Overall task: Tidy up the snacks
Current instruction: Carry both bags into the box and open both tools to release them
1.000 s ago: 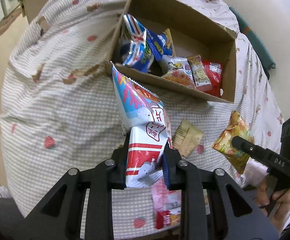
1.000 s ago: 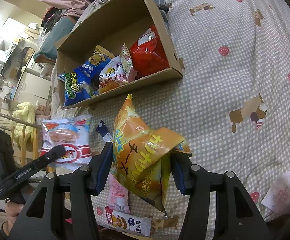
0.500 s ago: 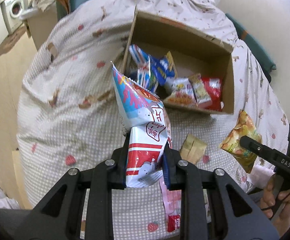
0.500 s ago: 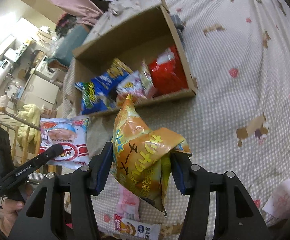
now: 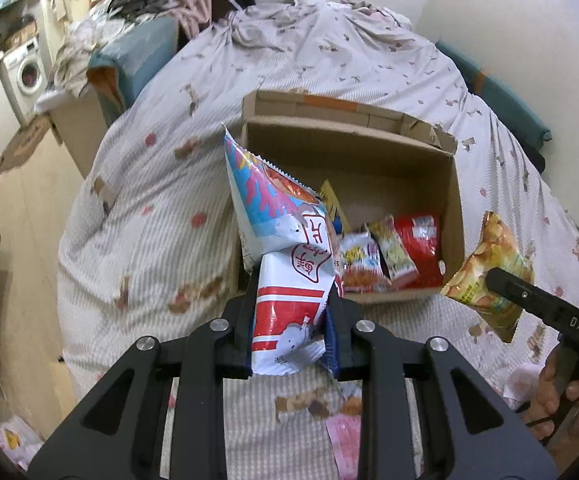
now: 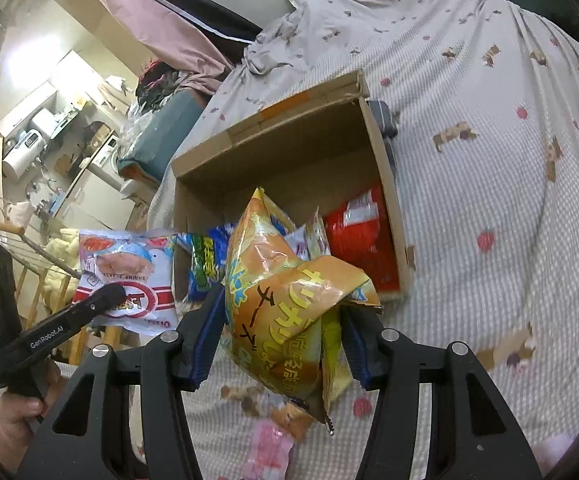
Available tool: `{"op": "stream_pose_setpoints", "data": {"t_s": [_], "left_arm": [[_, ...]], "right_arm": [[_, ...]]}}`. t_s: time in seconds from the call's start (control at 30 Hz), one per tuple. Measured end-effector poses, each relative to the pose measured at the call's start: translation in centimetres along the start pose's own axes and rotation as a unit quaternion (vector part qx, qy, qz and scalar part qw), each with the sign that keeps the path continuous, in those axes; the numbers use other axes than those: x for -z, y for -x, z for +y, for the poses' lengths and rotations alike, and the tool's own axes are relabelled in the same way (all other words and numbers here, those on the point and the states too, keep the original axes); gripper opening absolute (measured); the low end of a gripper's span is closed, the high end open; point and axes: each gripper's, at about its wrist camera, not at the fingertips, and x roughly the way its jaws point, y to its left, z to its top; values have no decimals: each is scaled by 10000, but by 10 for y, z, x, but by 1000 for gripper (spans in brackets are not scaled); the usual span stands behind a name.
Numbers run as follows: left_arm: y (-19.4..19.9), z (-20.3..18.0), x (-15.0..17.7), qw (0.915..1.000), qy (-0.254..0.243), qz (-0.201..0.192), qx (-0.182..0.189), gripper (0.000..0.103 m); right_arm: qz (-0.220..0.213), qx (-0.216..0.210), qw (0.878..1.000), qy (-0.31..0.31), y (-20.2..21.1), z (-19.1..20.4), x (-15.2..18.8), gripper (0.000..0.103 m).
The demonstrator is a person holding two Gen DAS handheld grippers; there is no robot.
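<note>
cardboard box (image 5: 455,216) open on top — back half bare, snack packs (image 5: 393,258) crowd front wall.

Home bedroom: bed (image 5: 329,60), washing machine (image 5: 25,74), kitchen appliances (image 6: 29,140).

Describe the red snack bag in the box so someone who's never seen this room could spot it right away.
Find the open cardboard box sitting on the checked bedspread. Inside, packets stand in a row along its near wall; the red bag is the one in the right-hand corner. It is the only solid red packet, next to a yellow one.
</note>
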Motion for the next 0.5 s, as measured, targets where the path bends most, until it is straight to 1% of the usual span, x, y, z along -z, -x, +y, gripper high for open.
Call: {"op": "stream_pose_setpoints", "data": {"t_s": [0.23,0.3,0.4,0.5], "left_arm": [[-17,-22,-20,9984,-480,-259,-151,22],[-24,-26,-24,9978,-575,-282,-174,22],[-38,-28,-34,9980,-577,-201,-187,22],[-53,-29,-44,9988,-455,-78,-141,22]], "right_arm": [[126,124,9998,118,-23,-3,-18,56],[148,154,9996,196,-30,-3,-25,56],[212,190,9992,277,-43,-3,-36,56],[253,226,9987,371,-57,-2,-48,56]]}}
